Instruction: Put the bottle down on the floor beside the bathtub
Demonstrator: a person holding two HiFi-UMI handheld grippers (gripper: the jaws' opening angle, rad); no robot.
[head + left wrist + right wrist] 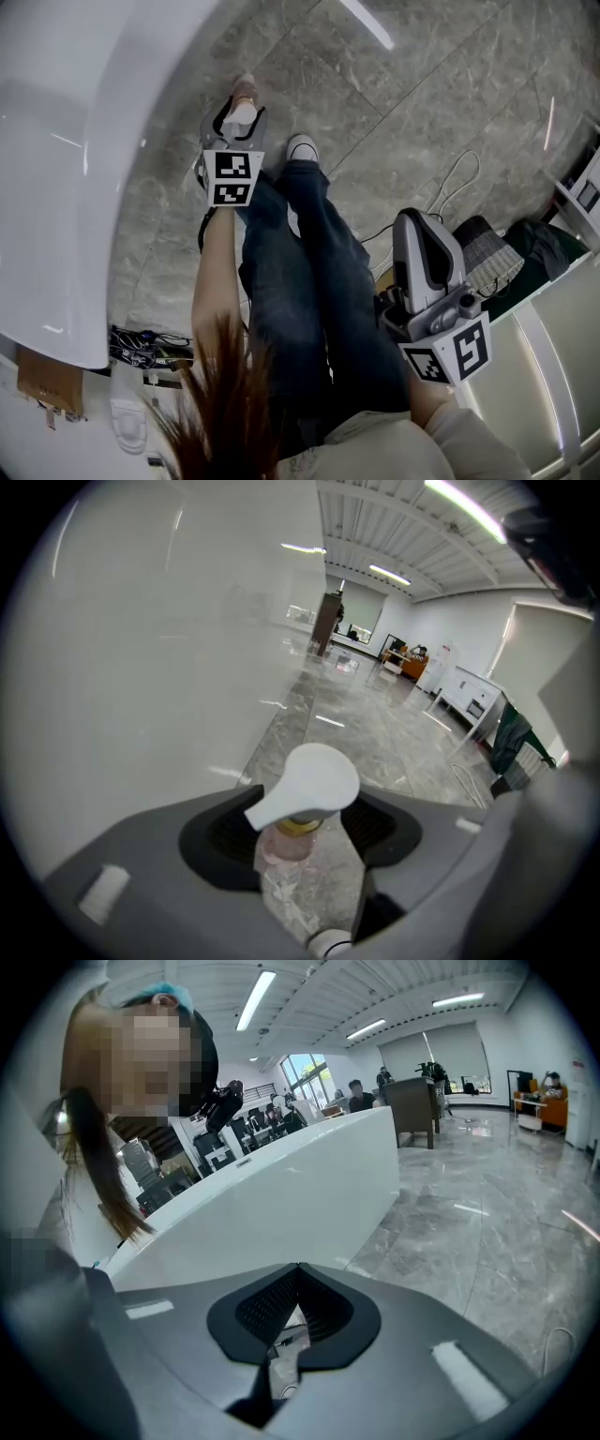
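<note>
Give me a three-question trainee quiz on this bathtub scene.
1. True or false: the bottle stands between the open left tongs.
2. The right tongs are: A) wide open, B) shut and empty, C) gripping the bottle.
3. Fill in: the white wall next to the bottle belongs to the ____.
Key: 1 true; 2 B; 3 bathtub.

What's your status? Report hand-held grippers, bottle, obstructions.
Left hand-held gripper open, right hand-held gripper shut, empty. Clear pink pump bottle with white head upright between left jaws, on grey stone floor beside white bathtub. Nothing in the way.
</note>
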